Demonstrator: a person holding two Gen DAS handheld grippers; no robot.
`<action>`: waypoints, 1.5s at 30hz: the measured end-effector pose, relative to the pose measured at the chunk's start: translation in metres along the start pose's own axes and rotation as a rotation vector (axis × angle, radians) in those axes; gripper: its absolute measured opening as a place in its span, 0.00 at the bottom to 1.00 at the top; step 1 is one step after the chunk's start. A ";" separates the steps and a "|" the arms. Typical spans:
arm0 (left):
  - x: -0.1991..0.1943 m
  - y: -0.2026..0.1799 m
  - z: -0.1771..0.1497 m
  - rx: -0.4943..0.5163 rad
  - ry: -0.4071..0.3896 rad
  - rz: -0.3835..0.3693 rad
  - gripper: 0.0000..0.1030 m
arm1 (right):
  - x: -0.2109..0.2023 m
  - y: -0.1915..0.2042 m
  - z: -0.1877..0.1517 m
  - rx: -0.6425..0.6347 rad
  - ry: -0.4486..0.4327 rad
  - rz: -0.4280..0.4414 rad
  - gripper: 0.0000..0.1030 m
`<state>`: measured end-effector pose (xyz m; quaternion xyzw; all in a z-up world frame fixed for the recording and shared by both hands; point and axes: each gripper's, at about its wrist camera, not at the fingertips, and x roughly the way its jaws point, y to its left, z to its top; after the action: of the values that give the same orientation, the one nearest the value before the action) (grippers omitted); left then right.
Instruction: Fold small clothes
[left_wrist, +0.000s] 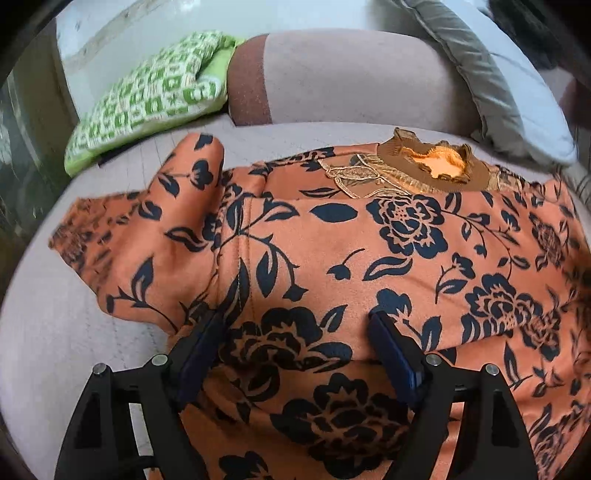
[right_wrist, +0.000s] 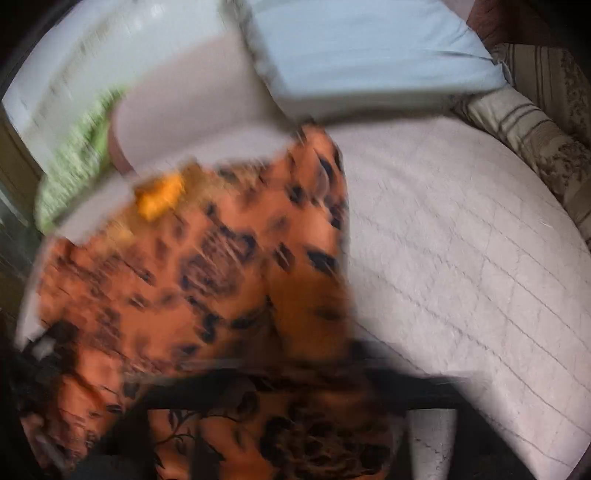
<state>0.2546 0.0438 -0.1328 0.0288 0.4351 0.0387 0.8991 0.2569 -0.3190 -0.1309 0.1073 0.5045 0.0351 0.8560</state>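
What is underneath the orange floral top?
The orange floral top lies spread on a pale quilted cushion, which shows around its edges. Anything directly beneath the fabric is covered.

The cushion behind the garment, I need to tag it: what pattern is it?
The cushion has a green-and-white geometric check, clearest in the left wrist view.

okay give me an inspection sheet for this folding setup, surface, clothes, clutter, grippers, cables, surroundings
Surface: pale quilted cover, mostly bare to the garment's right.
Job's things: orange floral top lying spread out, brown collar at the far edge, one sleeve folded inward.
Clutter: green patterned cushion; grey pillow.
Grippers: left gripper open over the fabric; right gripper blurred, state unreadable, fabric bunched in front of the camera.
Cables: nothing seen.
Surroundings: striped cushions at the right edge.
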 end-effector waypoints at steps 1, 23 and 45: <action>0.003 0.001 0.001 -0.010 0.003 -0.004 0.80 | -0.004 -0.005 -0.001 0.020 -0.016 -0.005 0.16; 0.012 -0.003 0.003 -0.051 0.040 -0.011 0.83 | 0.014 -0.057 0.042 0.312 -0.087 -0.028 0.31; 0.005 0.360 0.035 -0.851 -0.133 -0.052 0.89 | -0.056 0.041 -0.102 -0.081 -0.252 -0.028 0.82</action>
<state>0.2694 0.4022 -0.0839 -0.3533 0.3219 0.1903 0.8575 0.1428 -0.2732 -0.1221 0.0693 0.3926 0.0296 0.9166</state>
